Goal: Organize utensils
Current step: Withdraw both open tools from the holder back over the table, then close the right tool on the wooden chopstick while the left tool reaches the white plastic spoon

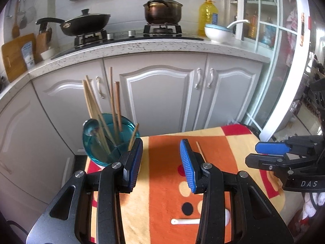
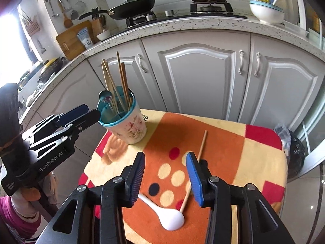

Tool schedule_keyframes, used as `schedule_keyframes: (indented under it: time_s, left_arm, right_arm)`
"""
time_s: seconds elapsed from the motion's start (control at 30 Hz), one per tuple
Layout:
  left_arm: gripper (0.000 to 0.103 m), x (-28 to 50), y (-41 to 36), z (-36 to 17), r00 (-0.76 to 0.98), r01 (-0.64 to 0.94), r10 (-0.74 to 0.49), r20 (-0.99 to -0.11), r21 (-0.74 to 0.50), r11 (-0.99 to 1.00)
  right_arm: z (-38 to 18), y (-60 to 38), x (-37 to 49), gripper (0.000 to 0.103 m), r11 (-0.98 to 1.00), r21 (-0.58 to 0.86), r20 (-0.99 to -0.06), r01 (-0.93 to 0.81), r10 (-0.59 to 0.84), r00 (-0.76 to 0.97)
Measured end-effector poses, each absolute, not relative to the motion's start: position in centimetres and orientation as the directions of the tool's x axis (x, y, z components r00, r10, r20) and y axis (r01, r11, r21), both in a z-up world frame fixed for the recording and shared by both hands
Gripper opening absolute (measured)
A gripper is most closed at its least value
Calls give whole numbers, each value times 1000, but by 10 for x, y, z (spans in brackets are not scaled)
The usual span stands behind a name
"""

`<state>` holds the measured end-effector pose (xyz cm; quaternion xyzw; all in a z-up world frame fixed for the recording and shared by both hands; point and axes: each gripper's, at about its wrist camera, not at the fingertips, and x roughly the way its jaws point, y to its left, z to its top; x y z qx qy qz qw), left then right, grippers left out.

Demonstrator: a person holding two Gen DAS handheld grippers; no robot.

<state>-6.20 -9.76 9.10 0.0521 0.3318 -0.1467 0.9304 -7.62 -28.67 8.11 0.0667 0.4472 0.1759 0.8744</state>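
A teal-rimmed cup (image 2: 127,128) with a flower print stands at the far left of the small table and holds several wooden chopsticks (image 2: 113,85) and a metal spoon (image 2: 105,97); it also shows in the left wrist view (image 1: 105,144). A loose chopstick (image 2: 200,149) and a white plastic spoon (image 2: 166,216) lie on the orange patterned cloth (image 2: 223,152). My right gripper (image 2: 165,175) is open and empty, above the cloth just over the spoon and chopstick. My left gripper (image 1: 160,162) is open and empty, right beside the cup.
Grey cabinet doors (image 2: 203,77) stand close behind the table, under a speckled counter (image 2: 182,26) with a stove, a wok (image 2: 132,6), a pot and a white bowl (image 2: 266,12). A dark bag (image 2: 294,152) sits on the floor at the right.
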Motion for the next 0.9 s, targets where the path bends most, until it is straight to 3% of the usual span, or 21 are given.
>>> schedule_keyframes:
  time_s: [0.53,0.73,0.9]
  left_arm:
    - [37,-69,-112,81,710,350,-258,-655,10,937]
    - [37,-58,-92,70,680,315,-262,-685,-50,948]
    - [37,-50,-70,43,567,316,-335,-752,-177,932]
  right_arm:
    - [62,-303,-84,41,935,289,-781,-207,356,513]
    - [42,-307,-78,41,934,309,-800,-180,358,482]
    - [2,-309,-61,41,937,323,-832,-135,350,431]
